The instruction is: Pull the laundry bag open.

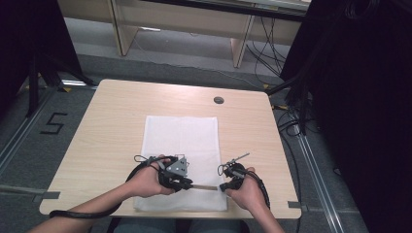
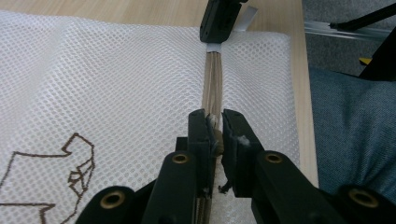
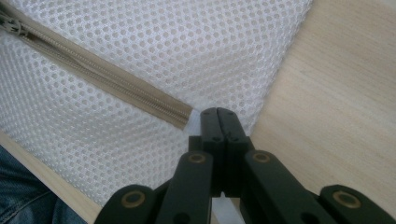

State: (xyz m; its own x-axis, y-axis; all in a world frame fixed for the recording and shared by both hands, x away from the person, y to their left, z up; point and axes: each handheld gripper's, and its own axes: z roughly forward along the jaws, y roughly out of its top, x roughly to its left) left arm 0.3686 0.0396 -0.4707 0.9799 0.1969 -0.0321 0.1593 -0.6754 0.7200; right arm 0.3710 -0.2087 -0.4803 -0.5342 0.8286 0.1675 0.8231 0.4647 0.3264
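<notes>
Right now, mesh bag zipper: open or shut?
Shut along the stretch in view: the zipper teeth are meshed to its end. The left gripper pinches its slider end.

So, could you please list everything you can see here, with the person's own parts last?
mesh bag: one, white, flat on the table's near half.
zipper: one, beige, along the bag's near edge.
table: one, light wood.
round cap: one, grey, far part of the tabletop.
left hand-held gripper: one, black, shut on the zipper's slider.
right hand-held gripper: one, black, shut on the white tab at the zipper's end.
</notes>
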